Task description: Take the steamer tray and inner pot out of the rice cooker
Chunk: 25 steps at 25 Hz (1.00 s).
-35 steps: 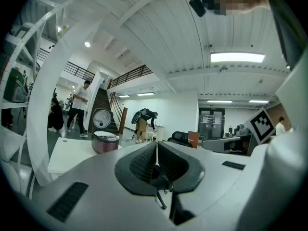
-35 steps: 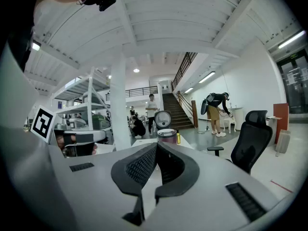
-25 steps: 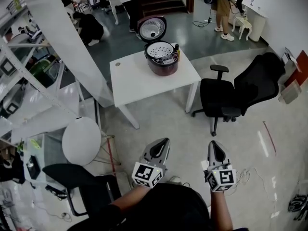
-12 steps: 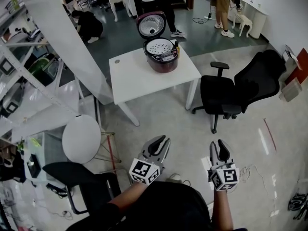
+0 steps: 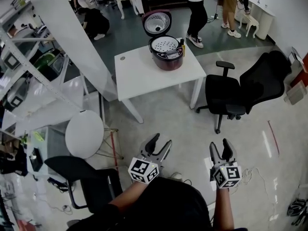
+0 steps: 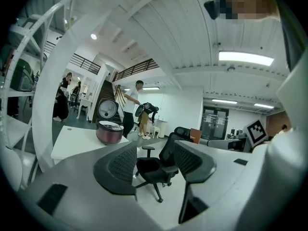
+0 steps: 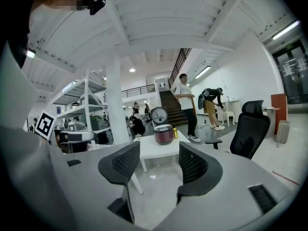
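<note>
Empty and waiting, well short of the goal.
My left gripper point(image 5: 161, 141) and right gripper point(image 5: 220, 145) have just opened their jaws on nothing, I judge in readiness; the rice cooker point(image 5: 167, 59) stands far across on the white table point(image 5: 144, 78), lid point(image 5: 158, 22) up, baring the steamer tray point(image 5: 165, 44) inside.

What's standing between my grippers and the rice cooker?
Nothing visible does. Bare floor alone separates the left gripper and right gripper, empty jaws having just been opening, from the white table bearing the rice cooker. The office chair stands right of that path.
</note>
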Available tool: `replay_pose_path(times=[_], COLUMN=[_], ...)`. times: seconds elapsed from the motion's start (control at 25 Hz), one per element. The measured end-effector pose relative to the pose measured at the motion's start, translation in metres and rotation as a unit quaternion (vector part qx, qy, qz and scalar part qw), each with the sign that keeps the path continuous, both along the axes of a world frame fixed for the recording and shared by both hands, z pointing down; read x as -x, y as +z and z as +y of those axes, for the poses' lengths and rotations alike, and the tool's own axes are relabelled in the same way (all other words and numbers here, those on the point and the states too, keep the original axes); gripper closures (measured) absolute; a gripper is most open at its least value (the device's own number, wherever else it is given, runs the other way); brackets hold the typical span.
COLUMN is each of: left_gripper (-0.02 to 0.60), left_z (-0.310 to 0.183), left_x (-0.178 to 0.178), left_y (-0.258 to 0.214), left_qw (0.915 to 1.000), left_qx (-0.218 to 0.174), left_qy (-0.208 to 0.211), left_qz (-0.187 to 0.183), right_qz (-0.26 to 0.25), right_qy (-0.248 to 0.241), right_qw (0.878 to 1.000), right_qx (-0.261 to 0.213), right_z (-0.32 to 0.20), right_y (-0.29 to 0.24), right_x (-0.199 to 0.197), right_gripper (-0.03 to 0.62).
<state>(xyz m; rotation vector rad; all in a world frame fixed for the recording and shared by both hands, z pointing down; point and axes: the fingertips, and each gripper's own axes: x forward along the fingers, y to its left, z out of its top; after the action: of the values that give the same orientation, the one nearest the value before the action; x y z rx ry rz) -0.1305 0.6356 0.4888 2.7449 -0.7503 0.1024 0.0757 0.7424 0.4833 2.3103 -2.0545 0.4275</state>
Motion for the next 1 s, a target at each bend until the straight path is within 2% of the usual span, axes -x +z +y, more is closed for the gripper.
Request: replay_pose_path(times=[0.24,0.36,0.52,0.8,1.0], left_gripper=[0.362,0.362,0.362,0.362,0.362], left_z=[-0.009,-0.02,-0.04,-0.123,-0.206], left_x=[0.009,0.0,-0.023,-0.07,-0.089], left_y=[0.015,0.023,0.026,0.036,0.032], left_qw=[0.9997,0.9994,0.9994,0.9991,0.9991], left_qx=[0.018,0.03,0.032,0.036,0.038], left_qy=[-0.013,-0.01,0.006,0.022,0.01], left_qz=[-0.012,-0.014,-0.015,-0.002,0.013], right_qz=[-0.031,-0.045,-0.031,-0.026,-0.023], right_qy=[-0.028,-0.04,-0.051,-0.046,-0.06], right_qw=[0.999,0.998,0.997,0.997,0.995], right_qx=[0.012,0.029,0.043,0.063,0.073], right_z=[-0.016,-0.027,-0.047,-0.117,-0.208], right_y=[0.02,0.035,0.039,0.053,0.046], right_x=[0.011,0.013,0.007,-0.026,-0.046], right_gripper=[0.375,0.374,0.375,0.375,0.375])
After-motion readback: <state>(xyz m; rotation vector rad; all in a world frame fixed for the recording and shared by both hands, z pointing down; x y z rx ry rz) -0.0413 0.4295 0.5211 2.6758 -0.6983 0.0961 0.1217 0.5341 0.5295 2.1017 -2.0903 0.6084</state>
